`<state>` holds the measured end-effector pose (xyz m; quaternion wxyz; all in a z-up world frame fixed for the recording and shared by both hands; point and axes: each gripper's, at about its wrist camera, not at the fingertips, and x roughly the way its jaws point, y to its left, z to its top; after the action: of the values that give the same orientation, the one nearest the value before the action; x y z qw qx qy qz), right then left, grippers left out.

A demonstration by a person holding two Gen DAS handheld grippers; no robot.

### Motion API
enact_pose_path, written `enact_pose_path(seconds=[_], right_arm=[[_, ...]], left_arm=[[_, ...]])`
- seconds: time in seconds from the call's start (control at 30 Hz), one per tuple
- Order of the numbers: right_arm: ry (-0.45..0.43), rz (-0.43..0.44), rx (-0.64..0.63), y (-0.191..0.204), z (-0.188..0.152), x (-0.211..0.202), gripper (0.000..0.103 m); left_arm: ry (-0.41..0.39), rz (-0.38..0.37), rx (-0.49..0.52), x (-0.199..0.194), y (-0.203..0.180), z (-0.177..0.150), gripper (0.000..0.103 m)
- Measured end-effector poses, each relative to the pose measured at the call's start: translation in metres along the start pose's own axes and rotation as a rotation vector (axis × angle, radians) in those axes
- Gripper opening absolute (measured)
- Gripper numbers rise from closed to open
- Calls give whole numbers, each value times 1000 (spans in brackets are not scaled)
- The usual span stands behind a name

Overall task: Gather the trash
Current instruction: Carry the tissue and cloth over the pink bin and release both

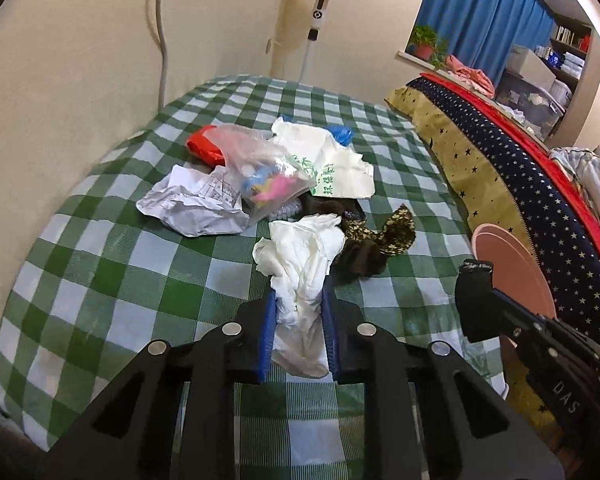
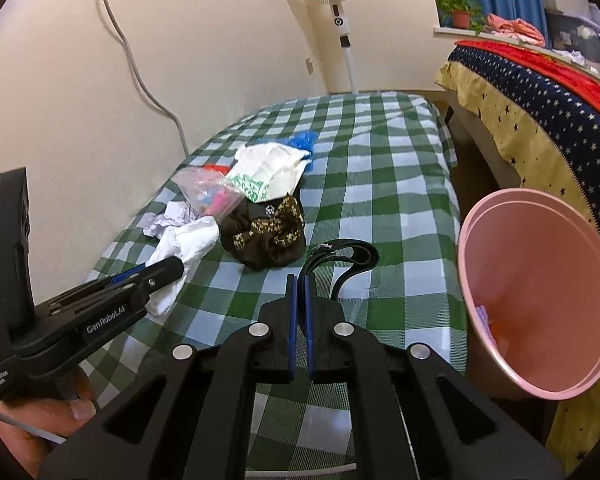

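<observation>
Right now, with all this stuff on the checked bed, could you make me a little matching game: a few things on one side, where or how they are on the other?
Things:
1. white crumpled tissue
2. pink bin
3. clear plastic bag
4. right claw

States or places:
A. shut, nothing between its pads
B. pinched in the left claw
C. beside the bed, mouth tilted toward the camera
D. lying in the pile, colourful bits inside

Pairs: 1-B, 2-C, 3-D, 4-A

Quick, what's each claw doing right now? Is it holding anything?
Left claw: closed on the white crumpled tissue.
Right claw: shut, with nothing between its fingers.
</observation>
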<state>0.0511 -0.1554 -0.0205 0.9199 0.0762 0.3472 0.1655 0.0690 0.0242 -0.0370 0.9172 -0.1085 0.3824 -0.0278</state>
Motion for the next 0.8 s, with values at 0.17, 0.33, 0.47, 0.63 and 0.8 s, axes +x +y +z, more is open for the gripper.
enact_pose_path(seconds=[0.17, 0.33, 0.47, 0.63, 0.8], right_arm=[[-35, -25, -17, 1, 4, -18, 4], [-72, -58, -17, -5, 10, -35, 4], [-93, -101, -20, -11, 14, -43, 4], [-107, -143, -22, -18, 18, -47, 4], [-125, -185, -12, -28, 23, -50, 4]], left_arm=[[-42, -21, 14, -15, -5, 0, 21], [-82, -46, 43, -25, -16, 3, 21], [-88, -54, 54, -26, -21, 4, 21], [-92, -67, 60, -22, -27, 5, 21], [-105, -85, 74, -20, -34, 7, 21]])
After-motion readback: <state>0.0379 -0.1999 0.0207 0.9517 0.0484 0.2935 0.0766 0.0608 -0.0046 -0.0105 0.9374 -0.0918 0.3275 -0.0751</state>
